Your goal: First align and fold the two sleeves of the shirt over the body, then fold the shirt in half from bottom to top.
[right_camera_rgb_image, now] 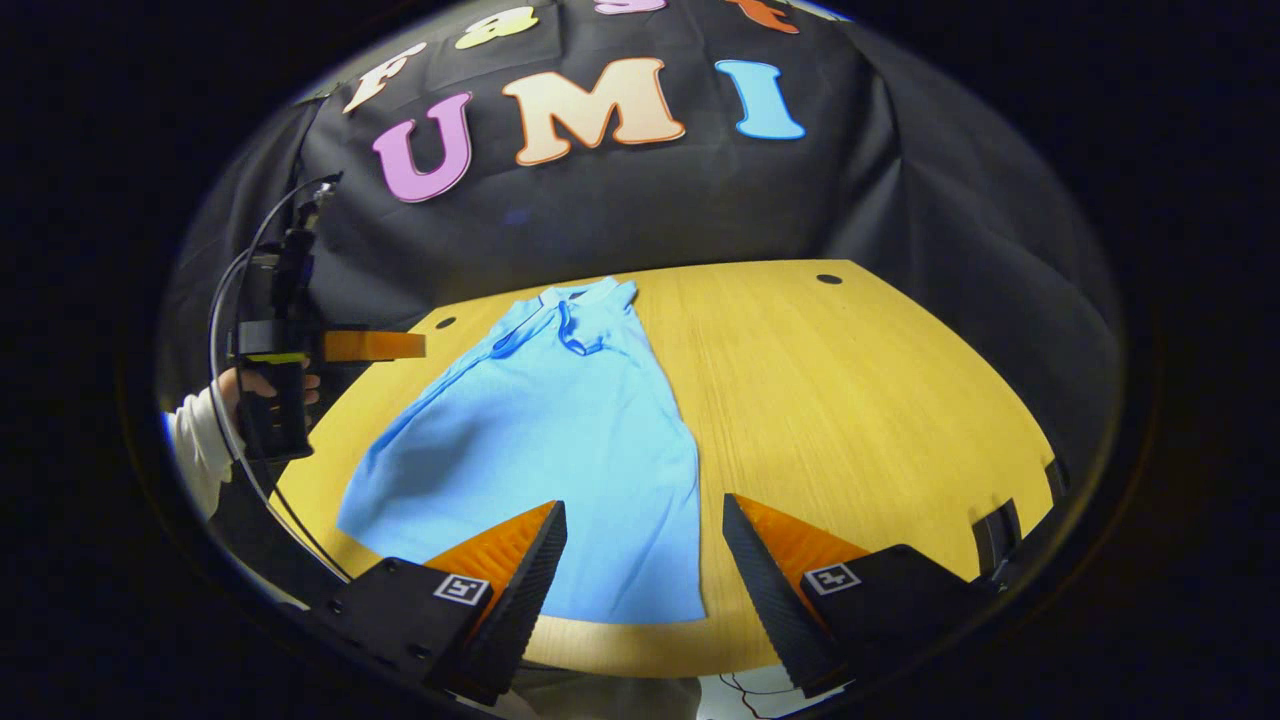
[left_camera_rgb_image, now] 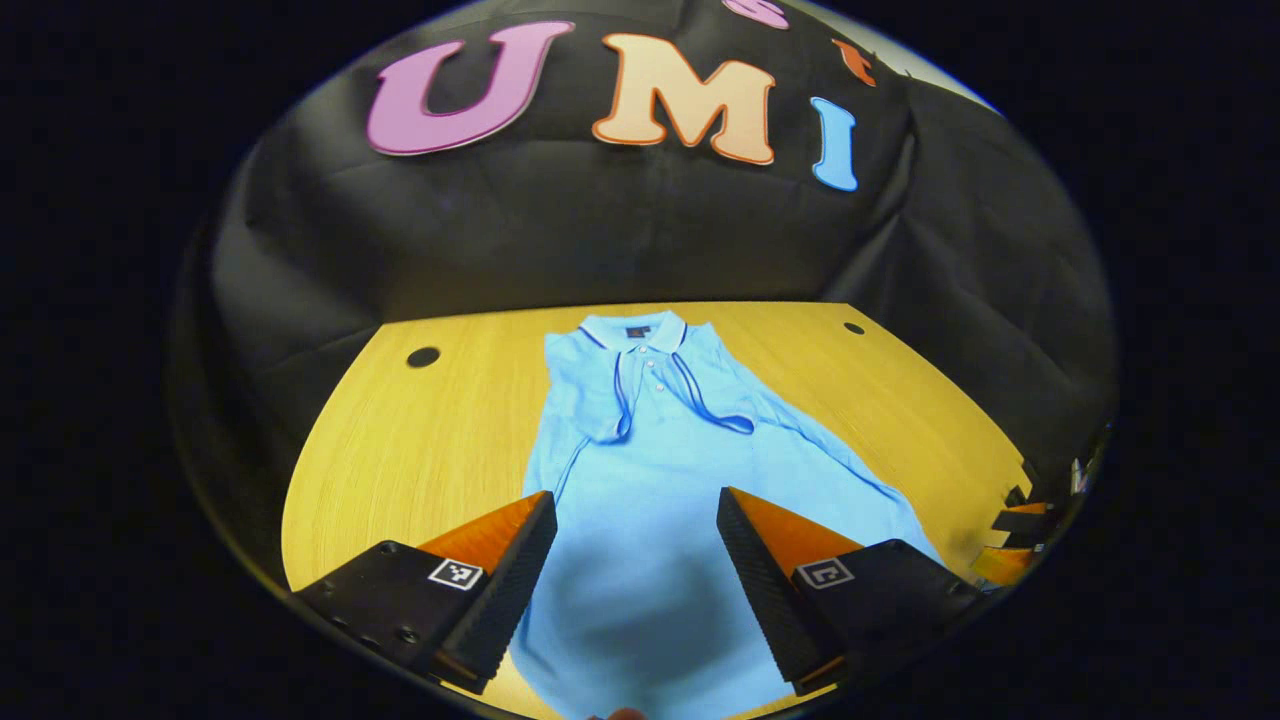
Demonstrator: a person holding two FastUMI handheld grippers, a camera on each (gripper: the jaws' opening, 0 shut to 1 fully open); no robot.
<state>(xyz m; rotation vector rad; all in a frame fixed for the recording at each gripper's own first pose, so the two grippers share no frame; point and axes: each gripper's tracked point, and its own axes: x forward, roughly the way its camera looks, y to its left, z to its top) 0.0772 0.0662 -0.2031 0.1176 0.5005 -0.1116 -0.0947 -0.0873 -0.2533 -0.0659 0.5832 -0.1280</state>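
Observation:
A light blue polo shirt [left_camera_rgb_image: 640,470] lies flat on the yellow wooden table [left_camera_rgb_image: 420,450], collar at the far end. Both sleeves lie folded over the chest, their dark-trimmed cuffs meeting below the buttons. My left gripper [left_camera_rgb_image: 635,495] hovers open over the shirt's lower body, nothing between its fingers. In the right gripper view the shirt [right_camera_rgb_image: 540,430] stretches from the far left toward the near edge. My right gripper [right_camera_rgb_image: 644,502] stands open above the hem's right corner. The left gripper [right_camera_rgb_image: 410,345] shows side-on, held by a hand [right_camera_rgb_image: 235,385] in a white sleeve.
Black cloth walls close in the table behind and on both sides. Two dark round holes [left_camera_rgb_image: 423,356] [left_camera_rgb_image: 853,327] sit at the far corners of the table. Bare wood [right_camera_rgb_image: 860,420] spreads to the right of the shirt. The table's near edge [right_camera_rgb_image: 640,655] runs just under my right gripper.

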